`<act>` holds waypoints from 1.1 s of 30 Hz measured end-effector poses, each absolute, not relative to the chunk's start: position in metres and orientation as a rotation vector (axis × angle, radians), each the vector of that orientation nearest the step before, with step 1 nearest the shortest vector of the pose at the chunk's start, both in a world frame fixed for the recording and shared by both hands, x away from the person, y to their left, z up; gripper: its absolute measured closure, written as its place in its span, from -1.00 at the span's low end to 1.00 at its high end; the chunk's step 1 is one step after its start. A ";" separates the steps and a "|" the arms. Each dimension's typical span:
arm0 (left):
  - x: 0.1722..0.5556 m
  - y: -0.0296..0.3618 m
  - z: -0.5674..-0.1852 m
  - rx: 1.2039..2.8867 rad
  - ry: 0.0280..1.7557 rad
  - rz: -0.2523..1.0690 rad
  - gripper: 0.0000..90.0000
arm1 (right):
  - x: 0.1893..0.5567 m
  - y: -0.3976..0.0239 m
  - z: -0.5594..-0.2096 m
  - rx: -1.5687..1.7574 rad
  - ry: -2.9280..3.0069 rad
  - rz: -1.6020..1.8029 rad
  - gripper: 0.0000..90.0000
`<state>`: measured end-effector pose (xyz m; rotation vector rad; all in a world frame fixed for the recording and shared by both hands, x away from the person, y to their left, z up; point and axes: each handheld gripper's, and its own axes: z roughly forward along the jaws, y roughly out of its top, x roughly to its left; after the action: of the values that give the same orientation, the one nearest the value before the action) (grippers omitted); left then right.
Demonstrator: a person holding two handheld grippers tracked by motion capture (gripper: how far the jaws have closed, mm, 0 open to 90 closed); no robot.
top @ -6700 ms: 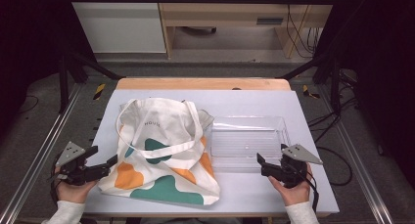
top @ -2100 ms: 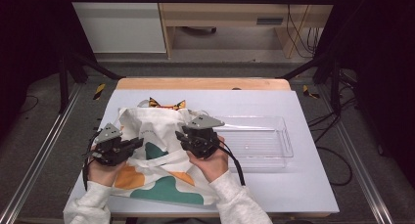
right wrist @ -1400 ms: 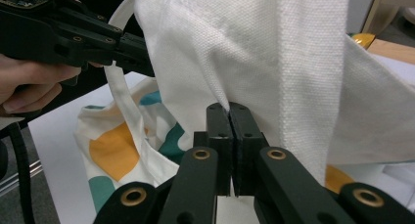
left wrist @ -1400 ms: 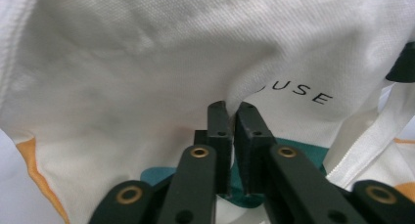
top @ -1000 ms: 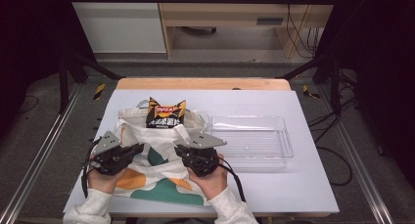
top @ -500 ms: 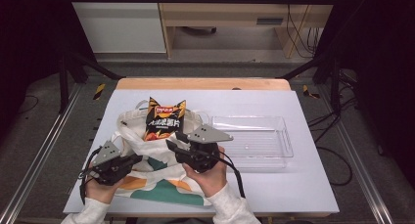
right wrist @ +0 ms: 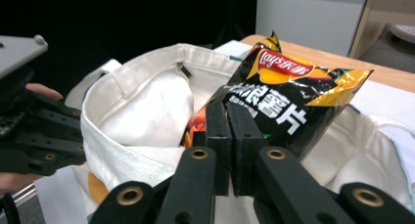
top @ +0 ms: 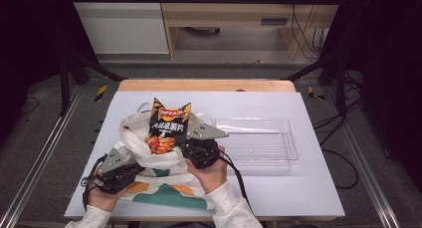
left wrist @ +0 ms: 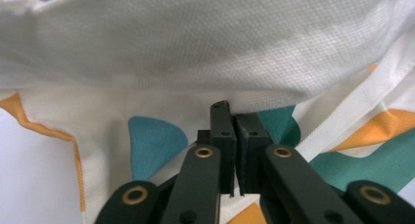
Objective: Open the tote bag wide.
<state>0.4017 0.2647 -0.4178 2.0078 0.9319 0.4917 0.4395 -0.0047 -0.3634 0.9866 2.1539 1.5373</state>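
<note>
One chip bag [top: 168,130] is seen half out of one tote [top: 149,161], with two grippers at the tote's mouth.

Nearest, the left gripper [top: 130,169] is clenched on the tote's cloth rim, as seen in the left gripper view [left wrist: 234,117]. Just beyond, the right gripper [top: 181,144] has just been closing; its jaws are pressed together at the chip bag's lower edge [right wrist: 230,117]. The chip bag is stood upright in the tote's mouth, its long axis running away from the person, top pointed to the far edge. One clear tray [top: 293,153] is set to the right on the table [top: 308,198].
</note>
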 end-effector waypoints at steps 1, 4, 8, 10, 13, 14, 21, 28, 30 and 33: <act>0.401 0.266 -0.417 1.995 0.937 0.489 0.86 | 0.441 -0.004 -0.366 0.992 2.166 1.521 1.00; 0.395 0.272 -0.409 1.954 0.945 0.505 0.85 | 0.441 -0.003 -0.368 1.000 2.171 1.512 1.00; 0.386 0.287 -0.394 1.853 0.967 0.545 0.89 | 0.445 -0.005 -0.371 1.019 2.181 1.481 1.00; 0.385 0.293 -0.387 1.818 0.971 0.556 0.93 | 0.445 -0.005 -0.372 1.026 2.191 1.480 1.00; 0.385 0.297 -0.379 1.787 0.963 0.577 0.96 | 0.443 -0.004 -0.378 1.024 2.211 1.478 1.00; 0.385 0.298 -0.376 1.778 0.960 0.580 0.96 | 0.443 -0.004 -0.378 1.024 2.211 1.478 1.00; 0.407 0.288 -0.364 1.805 0.922 0.561 0.97 | 0.434 0.000 -0.393 1.021 2.264 1.460 1.00; 0.424 0.278 -0.393 1.942 0.977 0.501 0.97 | 0.424 0.001 -0.412 1.025 2.319 1.433 0.98; 0.422 0.279 -0.399 1.969 0.986 0.485 0.97 | 0.421 0.000 -0.419 1.041 2.331 1.437 0.98; 0.418 0.281 -0.407 2.001 0.997 0.478 0.98 | 0.418 -0.001 -0.427 1.056 2.344 1.434 0.98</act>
<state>0.4178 0.2807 -0.4070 2.0013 0.9969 0.4775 0.4182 -0.0006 -0.4274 1.0559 2.3441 1.4345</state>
